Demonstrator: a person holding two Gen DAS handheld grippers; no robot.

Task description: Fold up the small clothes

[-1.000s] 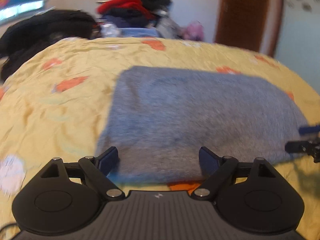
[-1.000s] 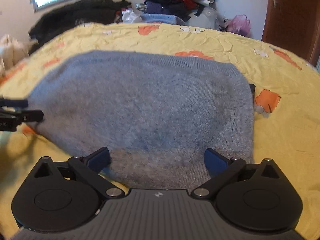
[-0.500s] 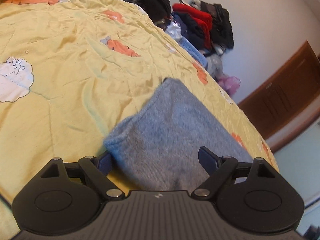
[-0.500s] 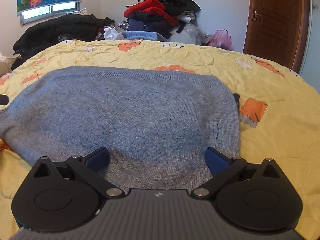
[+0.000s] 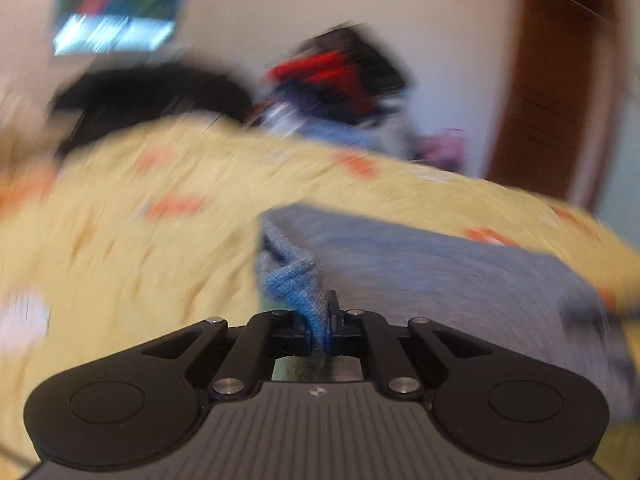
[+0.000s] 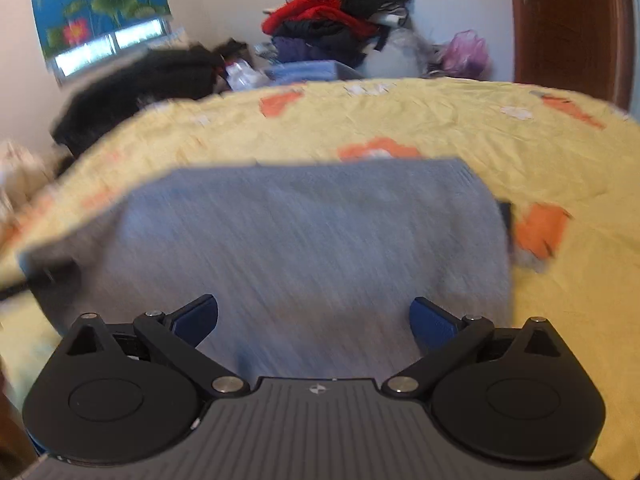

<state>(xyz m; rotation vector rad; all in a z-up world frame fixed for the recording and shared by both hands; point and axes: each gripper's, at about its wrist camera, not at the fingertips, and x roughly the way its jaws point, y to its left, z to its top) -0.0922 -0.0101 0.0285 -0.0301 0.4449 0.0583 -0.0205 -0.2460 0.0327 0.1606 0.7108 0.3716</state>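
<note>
The left claw is clamped on a bunched corner of the grey-blue sweater, the knit pinched between its closed fingers and rising in a twisted fold just beyond them. The right claw is spread wide, its blue pads apart over the near edge of the sweater, gripping nothing; whether they touch the cloth cannot be told. The sweater lies spread on the yellow bed cover, which carries orange and white prints. In the right view a dark tool tip, blurred, shows at the sweater's left corner. Both views are smeared by motion. At the far side of the bed sit a black heap on the left and a clothes pile with red on top. A door stands far right, a flower poster far left.
</note>
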